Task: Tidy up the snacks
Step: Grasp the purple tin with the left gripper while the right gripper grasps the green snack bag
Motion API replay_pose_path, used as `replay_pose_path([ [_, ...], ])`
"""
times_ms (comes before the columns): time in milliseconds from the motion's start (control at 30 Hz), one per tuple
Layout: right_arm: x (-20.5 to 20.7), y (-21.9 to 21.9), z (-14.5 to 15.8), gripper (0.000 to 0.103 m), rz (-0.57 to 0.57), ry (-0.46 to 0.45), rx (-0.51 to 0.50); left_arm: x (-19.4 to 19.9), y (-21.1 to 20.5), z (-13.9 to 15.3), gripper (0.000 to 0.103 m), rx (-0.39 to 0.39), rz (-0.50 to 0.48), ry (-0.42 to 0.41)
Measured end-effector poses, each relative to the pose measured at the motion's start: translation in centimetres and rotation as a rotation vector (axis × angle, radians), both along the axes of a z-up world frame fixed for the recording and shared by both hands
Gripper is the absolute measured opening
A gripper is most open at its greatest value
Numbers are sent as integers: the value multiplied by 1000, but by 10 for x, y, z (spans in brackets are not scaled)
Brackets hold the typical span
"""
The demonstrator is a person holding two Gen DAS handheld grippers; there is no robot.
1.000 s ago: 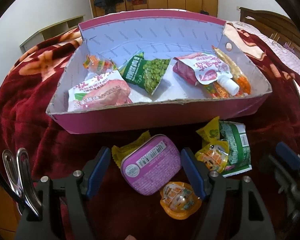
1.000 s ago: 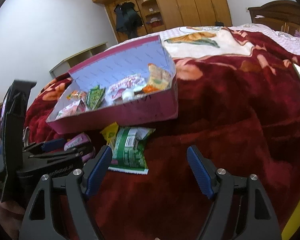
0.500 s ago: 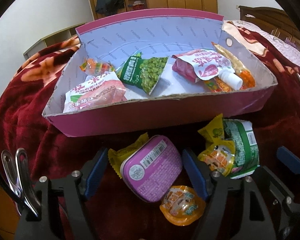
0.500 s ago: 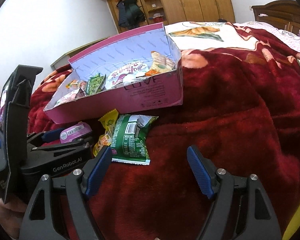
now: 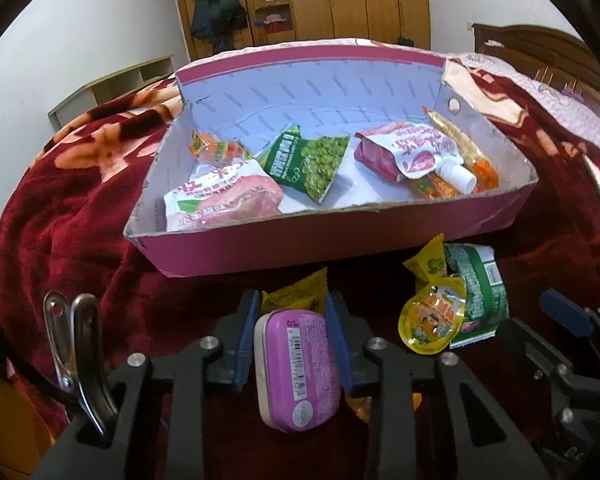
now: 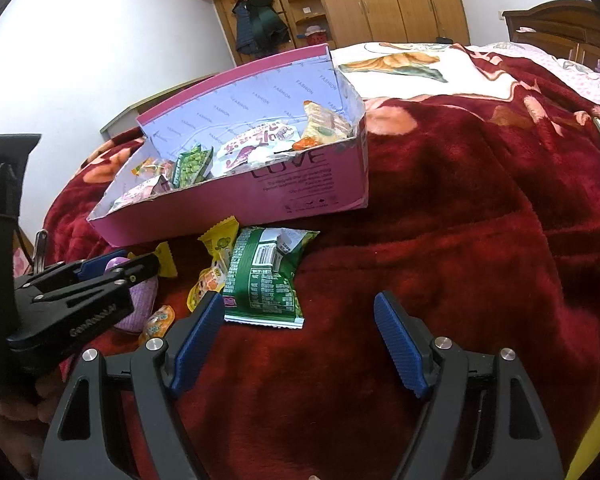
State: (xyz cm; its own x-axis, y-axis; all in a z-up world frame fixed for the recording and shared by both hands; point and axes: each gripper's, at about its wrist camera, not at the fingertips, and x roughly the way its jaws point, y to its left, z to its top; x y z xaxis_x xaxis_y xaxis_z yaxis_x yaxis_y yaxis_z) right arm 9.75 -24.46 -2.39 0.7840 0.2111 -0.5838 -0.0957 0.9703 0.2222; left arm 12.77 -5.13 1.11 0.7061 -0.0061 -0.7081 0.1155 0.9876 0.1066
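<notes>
home bedroom: blanketed bed (image 6: 480, 200), wooden wardrobe (image 6: 400, 0), headboard (image 6: 560, 24).

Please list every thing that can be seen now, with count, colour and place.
box: one, pink, on blanket
snack packets in box: about six, mixed colours
pea packet: one, green, box middle
tin: one, purple, between left gripper pads
green packet: one, before box
yellow packets: two, before box
jelly cups: two, orange-yellow, before box
blanket: one, dark red
wardrobe: one, brown, behind
left gripper: black, blue pads, closing on tin
right gripper: open, empty
</notes>
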Motion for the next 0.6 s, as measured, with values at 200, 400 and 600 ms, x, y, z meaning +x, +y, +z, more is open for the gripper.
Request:
replay_pose_path([
  [200,-1,5,0,79,7,3,-5,-4,12,5,23,-26,3,-13],
  [400,3,12,1,79,27,7,-14,-5,20,6,22,-30,-12,-7],
  [600,9,18,-1,79,43,11,-21,-14,25,-7,42,14,-17,15],
])
